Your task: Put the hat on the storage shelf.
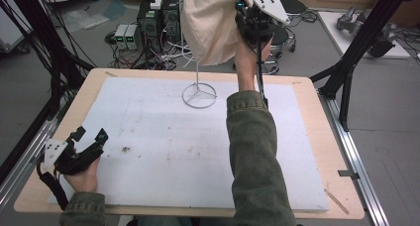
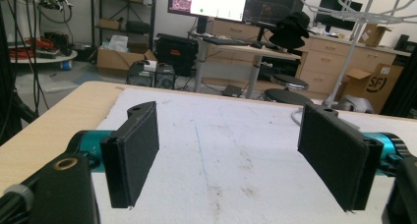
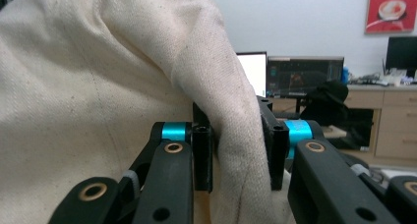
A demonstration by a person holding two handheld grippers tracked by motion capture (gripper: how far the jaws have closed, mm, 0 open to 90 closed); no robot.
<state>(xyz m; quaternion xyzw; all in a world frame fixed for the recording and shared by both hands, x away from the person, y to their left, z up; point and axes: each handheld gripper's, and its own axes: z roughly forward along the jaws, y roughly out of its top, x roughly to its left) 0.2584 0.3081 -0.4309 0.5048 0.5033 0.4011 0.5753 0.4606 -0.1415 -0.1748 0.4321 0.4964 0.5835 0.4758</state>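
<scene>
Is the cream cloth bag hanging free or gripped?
Gripped: the right gripper is shut on a fold of the cream cloth bag, above the white wire stand.

We see a wooden table (image 1: 317, 137) with a white mat (image 1: 198, 151) lying on it; a wire stand (image 1: 199, 95) rests on the mat

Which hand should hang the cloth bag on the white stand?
Probably the right. The right gripper already pinches the cream cloth bag up beside the white wire stand. The left gripper rests open, far away at the table's near corner.
</scene>
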